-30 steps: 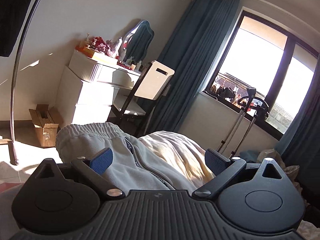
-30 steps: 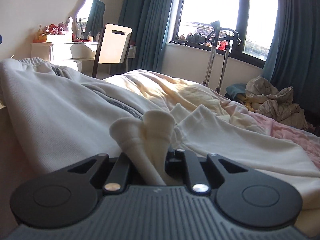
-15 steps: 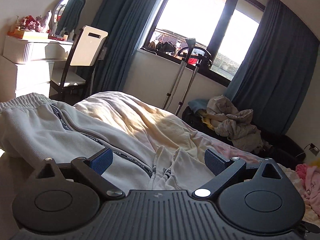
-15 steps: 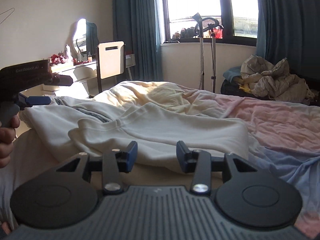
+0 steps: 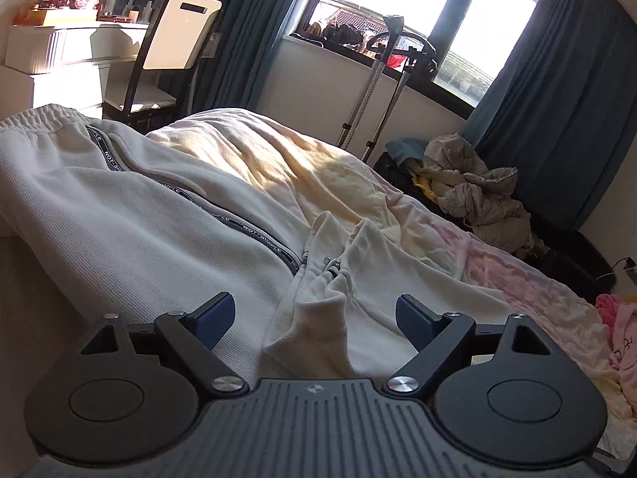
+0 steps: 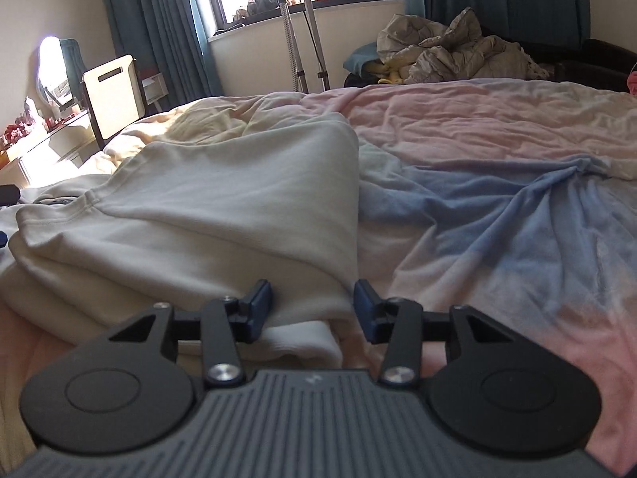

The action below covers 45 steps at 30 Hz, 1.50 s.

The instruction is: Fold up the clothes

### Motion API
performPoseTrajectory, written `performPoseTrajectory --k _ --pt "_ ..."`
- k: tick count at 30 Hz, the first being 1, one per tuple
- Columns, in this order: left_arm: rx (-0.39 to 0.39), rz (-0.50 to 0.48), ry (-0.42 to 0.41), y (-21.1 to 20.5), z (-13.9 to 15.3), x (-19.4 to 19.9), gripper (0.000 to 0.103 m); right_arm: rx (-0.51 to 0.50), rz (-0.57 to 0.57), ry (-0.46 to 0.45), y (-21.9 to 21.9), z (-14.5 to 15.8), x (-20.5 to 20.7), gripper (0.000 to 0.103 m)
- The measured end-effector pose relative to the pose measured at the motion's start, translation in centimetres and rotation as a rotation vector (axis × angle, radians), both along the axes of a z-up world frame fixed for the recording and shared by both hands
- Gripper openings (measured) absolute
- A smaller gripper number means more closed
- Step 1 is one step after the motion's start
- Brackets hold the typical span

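A cream zip-up sweatshirt (image 5: 131, 219) with a dark lettered zipper tape lies on the bed. My left gripper (image 5: 314, 318) is open, its blue pads on either side of a bunched fold of the sweatshirt near the zipper end, not gripping it. In the right wrist view the sweatshirt (image 6: 223, 207) lies folded over in layers. My right gripper (image 6: 312, 310) is open with its pads on either side of the folded corner at the near edge.
The bed has a pink, yellow and blue sheet (image 6: 497, 207). A heap of clothes (image 5: 473, 195) lies by the window. A chair (image 5: 175, 40), a white dresser (image 5: 55, 55) and a metal stand (image 5: 374, 79) are beyond the bed.
My right gripper let go of the sweatshirt cloth it held a second ago, then moved to the right to the folded corner. My left gripper swung right and came down over the zipper end.
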<state>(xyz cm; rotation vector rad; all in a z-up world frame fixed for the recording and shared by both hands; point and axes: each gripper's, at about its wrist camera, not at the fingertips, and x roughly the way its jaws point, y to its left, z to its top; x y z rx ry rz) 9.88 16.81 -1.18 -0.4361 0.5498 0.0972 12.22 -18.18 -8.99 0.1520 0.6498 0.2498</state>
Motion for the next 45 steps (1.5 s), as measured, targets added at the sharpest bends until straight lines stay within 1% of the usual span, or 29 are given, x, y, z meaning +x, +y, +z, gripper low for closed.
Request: performPoseTrajectory --k 2,4,6,13,18,21,23,25,28,30,31,32,33,34,35,37,39,41,42,43,45 --pt "-0.021 -0.018 0.002 -0.3 -0.3 0.3 0.088 0.009 -0.011 0.005 -0.3 0.0 -0.2 0.052" --pt "-0.023 -0.026 0.024 -0.7 -0.7 0.7 0.088 0.014 -0.017 0.012 -0.4 0.2 -0.3 0.053" --pt "-0.002 -0.028 0.057 -1.1 -1.2 1.3 0.087 0.013 -0.020 0.013 -0.5 0.3 -0.3 0.054" --pt "0.091 -0.049 0.112 -2.4 -2.1 2.5 0.086 0.001 -0.026 0.005 -0.4 0.3 -0.1 0.058" --pt "0.118 -0.054 0.126 -2.9 -2.3 2.7 0.086 0.003 -0.033 0.008 -0.5 0.2 0.1 0.060" --pt "0.105 -0.052 0.125 -2.8 -2.3 2.7 0.086 0.010 -0.041 0.008 -0.7 0.3 0.0 0.061" --pt "0.079 -0.048 0.119 -2.5 -2.3 2.7 0.086 0.021 -0.050 0.007 -0.9 0.5 -0.1 0.061" --pt "0.051 -0.039 0.113 -2.2 -2.3 2.7 0.086 0.010 -0.066 0.001 -1.0 1.0 -0.5 0.061" --pt "0.026 -0.039 0.103 -1.9 -2.4 3.0 0.079 -0.031 -0.095 -0.013 -1.1 1.7 -1.3 0.061" --pt "0.040 -0.052 0.111 -1.9 -2.8 3.7 0.073 -0.059 -0.096 -0.018 -1.1 2.0 -2.0 0.061" --pt "0.050 -0.053 0.118 -1.9 -3.0 4.0 0.066 -0.070 -0.085 -0.023 -1.0 2.1 -2.3 0.061" --pt "0.058 -0.048 0.121 -1.9 -3.1 4.2 0.056 -0.083 -0.067 -0.030 -0.8 2.3 -2.7 0.061" --pt "0.063 -0.037 0.120 -2.0 -3.1 4.2 0.051 -0.090 -0.046 -0.037 -0.6 2.4 -3.0 0.061" --pt "0.059 -0.030 0.116 -1.9 -3.1 4.2 0.043 -0.093 -0.023 -0.042 -0.3 2.4 -3.3 0.061" --pt "0.046 -0.028 0.108 -1.8 -2.9 4.0 0.038 -0.097 0.000 -0.046 0.1 2.5 -3.5 0.061" --pt "0.008 -0.034 0.088 -1.5 -2.6 3.7 0.031 -0.123 0.040 -0.047 0.9 2.3 -3.6 0.061" --pt "-0.034 -0.041 0.061 -1.3 -2.0 3.1 0.028 -0.172 0.071 -0.044 1.8 1.9 -3.6 0.061" --pt "-0.073 -0.044 0.036 -1.1 -1.5 2.5 0.026 -0.211 0.075 -0.035 2.3 1.3 -3.4 0.061" --pt "-0.104 -0.042 0.022 -0.9 -1.3 2.1 0.026 -0.223 0.070 -0.027 2.5 1.0 -3.2 0.061" --pt "-0.143 -0.038 0.010 -0.6 -1.1 1.7 0.025 -0.230 0.059 -0.024 2.5 0.7 -2.9 0.061" --pt "-0.202 -0.027 -0.005 0.0 -0.9 1.0 0.025 -0.211 0.010 -0.034 2.1 0.5 -2.3 0.061"
